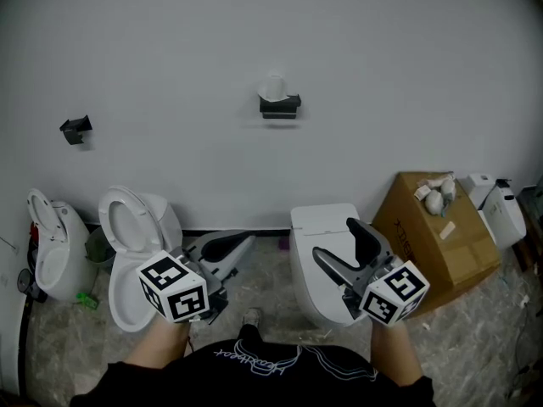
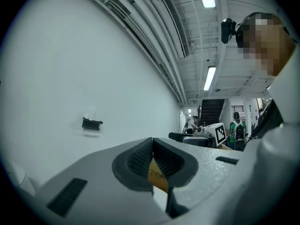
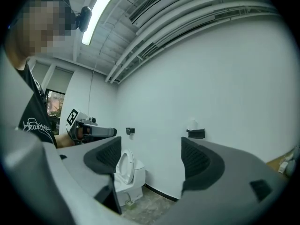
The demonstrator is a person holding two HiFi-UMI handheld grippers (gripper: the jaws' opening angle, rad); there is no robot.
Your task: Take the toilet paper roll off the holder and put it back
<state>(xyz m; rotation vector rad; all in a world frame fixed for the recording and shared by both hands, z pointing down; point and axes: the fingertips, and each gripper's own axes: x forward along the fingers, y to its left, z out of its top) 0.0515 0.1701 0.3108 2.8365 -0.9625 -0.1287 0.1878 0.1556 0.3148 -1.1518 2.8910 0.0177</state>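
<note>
Right fingers (image 3: pixel 197 161): spread wide, with nothing between them; only the wall and a toilet show through the gap.
Left fingers (image 2: pixel 138 161): pressed together pad against pad, pinching nothing.
Right gripper (image 1: pixel 335 238): held level in front of the person, low in the head view, over the closed-lid toilet (image 1: pixel 321 220); its marker cube is nearest the body.
Left gripper (image 1: pixel 242 244): held level beside the right one, well apart from it, between the closed-lid toilet and the open-lid toilet (image 1: pixel 136 236).
Each gripper in the other's view: the left gripper (image 3: pixel 93 131) shows at the left of the right gripper view, and the right gripper (image 2: pixel 197 137) at the right of the left gripper view.
Toilet paper roll (image 1: pixel 273 87): white, sitting on the holder, high on the wall and well apart from both grippers.
Holder (image 1: pixel 280 106): a dark bracket fixed to the white wall (image 1: pixel 382 75), above the closed-lid toilet.
Second bracket (image 1: pixel 75 129): dark, on the same wall, far left.
Third toilet (image 1: pixel 55 248): at the left edge, lid up.
Cardboard box (image 1: pixel 433 236): on the floor (image 1: pixel 475 346) right of the closed-lid toilet, with small pale things on top.
</note>
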